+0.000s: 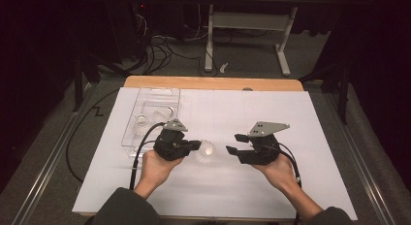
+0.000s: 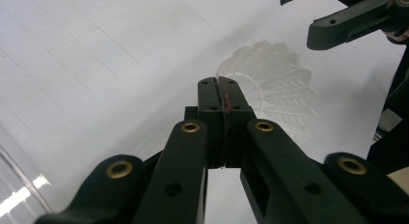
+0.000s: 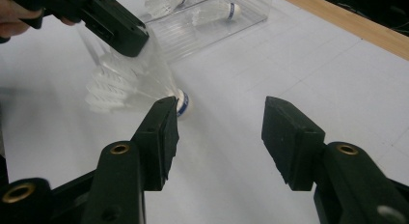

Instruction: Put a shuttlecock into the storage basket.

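left gripper view: shuttlecock (image 2: pixel 275 89) pinched between fingers (image 2: pixel 211 108)

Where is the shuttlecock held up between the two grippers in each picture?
High view: shuttlecock centre, by the left gripper.
Left gripper view: right of centre, beyond the shut jaws.
Right gripper view: upper left.
Shared landmark: the clear box.

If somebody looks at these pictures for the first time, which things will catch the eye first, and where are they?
First comes the white feather shuttlecock near the middle of the white table sheet, its skirt edge pinched in the shut left hand-held gripper. The right hand-held gripper stands open just beside it, with nothing between its jaws. At the sheet's far left lies a clear plastic box with more shuttlecocks inside.
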Demonstrator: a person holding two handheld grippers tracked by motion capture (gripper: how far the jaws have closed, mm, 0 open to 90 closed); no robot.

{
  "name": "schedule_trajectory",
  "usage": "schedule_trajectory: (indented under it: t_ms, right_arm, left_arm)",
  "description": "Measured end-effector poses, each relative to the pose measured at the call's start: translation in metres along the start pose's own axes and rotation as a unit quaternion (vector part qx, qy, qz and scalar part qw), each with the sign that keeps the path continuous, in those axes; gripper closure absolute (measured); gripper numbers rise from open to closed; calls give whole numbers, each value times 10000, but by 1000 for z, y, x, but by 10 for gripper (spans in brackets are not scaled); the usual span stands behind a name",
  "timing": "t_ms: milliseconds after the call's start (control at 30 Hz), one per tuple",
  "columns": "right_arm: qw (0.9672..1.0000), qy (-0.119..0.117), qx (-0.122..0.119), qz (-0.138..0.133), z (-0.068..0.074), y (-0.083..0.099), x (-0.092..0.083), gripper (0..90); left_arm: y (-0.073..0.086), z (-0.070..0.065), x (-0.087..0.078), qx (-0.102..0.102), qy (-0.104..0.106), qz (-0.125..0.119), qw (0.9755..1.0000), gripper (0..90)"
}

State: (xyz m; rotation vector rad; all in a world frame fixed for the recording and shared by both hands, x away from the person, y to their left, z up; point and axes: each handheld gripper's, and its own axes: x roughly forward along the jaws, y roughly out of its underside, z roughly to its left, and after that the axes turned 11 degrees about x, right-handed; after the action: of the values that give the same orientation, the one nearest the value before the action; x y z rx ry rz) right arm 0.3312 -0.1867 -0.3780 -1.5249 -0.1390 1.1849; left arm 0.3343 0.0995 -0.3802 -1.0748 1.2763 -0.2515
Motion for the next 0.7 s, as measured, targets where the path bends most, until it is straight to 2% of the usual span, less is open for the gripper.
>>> schedule_trajectory:
  t_ms: [367, 700]
  right_arm:
    - [9990, 44, 252, -368, -17, 17, -20, 441]
    - [9975, 227, 300, -604, -26, 33, -32, 401]
  left_arm:
    - [1, 2, -7, -30, -21, -64, 10000, 899]
    - [3, 3, -16, -66, -50, -150, 9999, 899]
